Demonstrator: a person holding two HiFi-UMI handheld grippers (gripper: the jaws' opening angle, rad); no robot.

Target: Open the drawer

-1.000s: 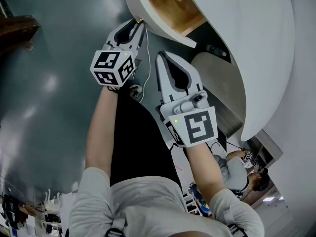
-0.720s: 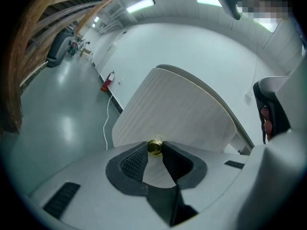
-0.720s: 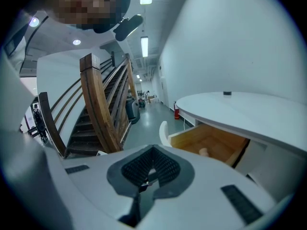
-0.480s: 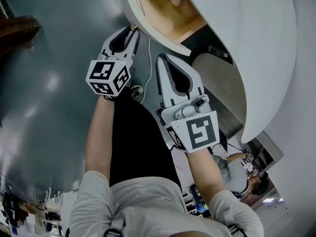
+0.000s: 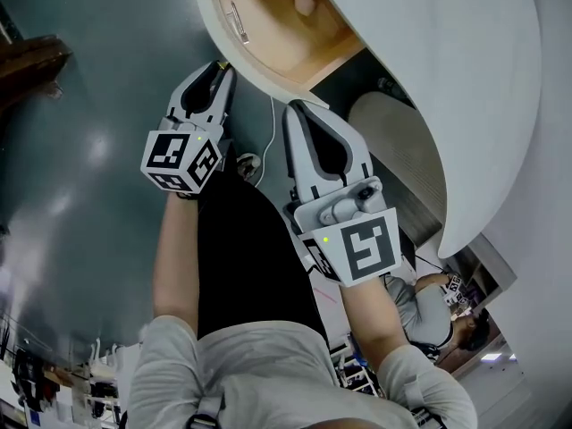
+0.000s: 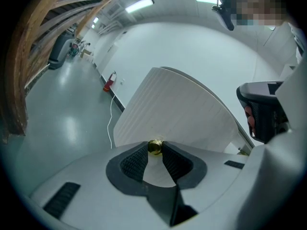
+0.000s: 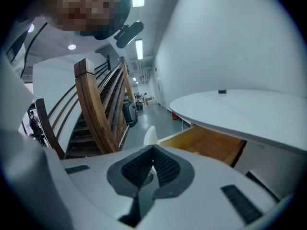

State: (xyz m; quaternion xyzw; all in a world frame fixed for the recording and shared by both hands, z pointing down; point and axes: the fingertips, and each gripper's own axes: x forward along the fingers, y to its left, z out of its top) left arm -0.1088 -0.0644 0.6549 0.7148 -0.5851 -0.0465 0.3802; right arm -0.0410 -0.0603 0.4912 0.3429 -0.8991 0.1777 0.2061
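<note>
Drawer (image 5: pixel 268 36) slid further out — left gripper (image 6: pixel 154 150) clamped on brass knob (image 6: pixel 154 146), right gripper (image 7: pixel 153 148) seemingly closed.

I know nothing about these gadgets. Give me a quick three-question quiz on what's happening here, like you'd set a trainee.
1. Pick one: what are the left gripper's jaws closed on? A) a spoon B) the brass knob C) nothing
2. Fill in: the drawer stands pulled out, and its inside is bare ___.
3. True or false: the right gripper's jaws are together with nothing between them.
Key: 1 B; 2 wood; 3 true.
</note>
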